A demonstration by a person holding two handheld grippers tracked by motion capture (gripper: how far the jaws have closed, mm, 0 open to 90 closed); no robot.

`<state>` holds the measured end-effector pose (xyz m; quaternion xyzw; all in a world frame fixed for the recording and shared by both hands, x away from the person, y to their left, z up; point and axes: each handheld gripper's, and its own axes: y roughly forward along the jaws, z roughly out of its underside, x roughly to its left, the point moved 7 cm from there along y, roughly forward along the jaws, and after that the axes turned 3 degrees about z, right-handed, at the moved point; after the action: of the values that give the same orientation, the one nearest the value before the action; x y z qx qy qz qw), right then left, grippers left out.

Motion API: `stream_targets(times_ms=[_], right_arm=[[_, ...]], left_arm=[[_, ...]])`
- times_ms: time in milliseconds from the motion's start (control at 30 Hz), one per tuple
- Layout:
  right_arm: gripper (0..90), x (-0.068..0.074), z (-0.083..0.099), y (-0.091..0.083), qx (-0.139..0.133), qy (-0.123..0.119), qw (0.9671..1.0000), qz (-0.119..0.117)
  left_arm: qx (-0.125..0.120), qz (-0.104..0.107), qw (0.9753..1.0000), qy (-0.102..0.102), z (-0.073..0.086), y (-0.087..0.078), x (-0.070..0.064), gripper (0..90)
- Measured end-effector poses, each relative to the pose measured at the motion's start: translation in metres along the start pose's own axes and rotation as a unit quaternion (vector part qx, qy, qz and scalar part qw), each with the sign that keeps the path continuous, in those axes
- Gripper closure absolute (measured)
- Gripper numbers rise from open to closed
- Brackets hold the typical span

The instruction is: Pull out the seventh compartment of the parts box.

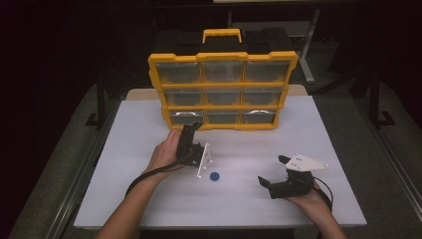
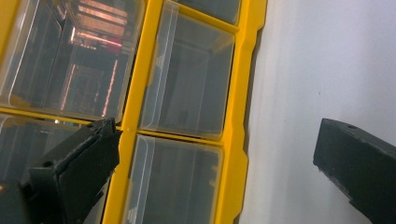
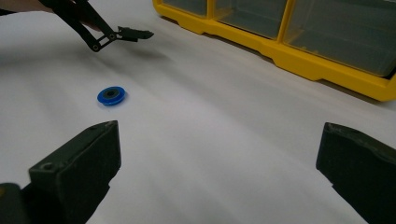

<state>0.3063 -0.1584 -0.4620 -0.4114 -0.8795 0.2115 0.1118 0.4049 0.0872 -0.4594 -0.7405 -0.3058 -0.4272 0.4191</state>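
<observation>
A yellow organizer [image 1: 223,56] with several clear drawers stands upright at the back of the white table [image 1: 149,199]. My left gripper [image 1: 191,128] is open, its jaws spread right in front of the bottom-left drawer [image 1: 185,117]. In the left gripper view its jaws [image 2: 217,135] frame the clear drawers [image 2: 187,79] and the yellow frame [image 2: 238,93], with nothing between them. A small blue disc [image 1: 215,176] lies flat on the table between the hands. My right gripper [image 1: 272,170] hovers open at the right, empty, with the disc [image 3: 111,95] ahead and to the left of its jaws [image 3: 219,140].
The organizer's base [image 3: 289,51] runs across the back of the right gripper view. One finger [image 3: 135,33] of the left gripper shows at that view's upper left. Dark floor and metal stand legs [image 1: 99,107] surround the table. A black cable [image 1: 144,177] trails from the left gripper.
</observation>
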Motion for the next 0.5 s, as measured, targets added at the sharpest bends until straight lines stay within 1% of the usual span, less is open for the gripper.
stream_targets(times_ms=[33, 167, 267, 367, 467, 500], right_arm=[[0.0, 0.0002, 0.0002, -0.0003, 0.002, 0.004, 1.0, 0.0], [0.0, 0.0, 0.0, -0.0002, 0.0, 0.002, 1.0, 0.001], [0.0, -0.0002, 0.0001, -0.0003, 0.001, 0.002, 1.0, 0.001], [0.0, 0.0002, 0.0003, -0.0003, 0.002, 0.003, 1.0, 0.001], [0.0, 0.0004, 0.0002, -0.0001, 0.001, 0.003, 1.0, 0.0], [0.0, 0.0003, 0.0002, -0.0003, 0.002, 0.004, 1.0, 0.0]], left_arm=[[0.0, 0.0, 1.0, 0.001, -0.0003, 0.0, -0.0001, 0.0], [0.002, -0.003, 1.0, 0.008, -0.001, -0.0002, -0.0002, 0.0], [0.004, -0.005, 0.9998, 0.019, -0.001, 0.0003, -0.001, 0.0], [0.005, -0.007, 0.9997, 0.022, -0.0013, 0.0002, -0.0011, 0.0], [0.006, -0.009, 0.9995, 0.031, -0.0016, 0.0005, -0.0015, 0.0], [0.006, -0.008, 0.9995, 0.03, -0.0018, 0.0008, -0.0019, 0.0]])
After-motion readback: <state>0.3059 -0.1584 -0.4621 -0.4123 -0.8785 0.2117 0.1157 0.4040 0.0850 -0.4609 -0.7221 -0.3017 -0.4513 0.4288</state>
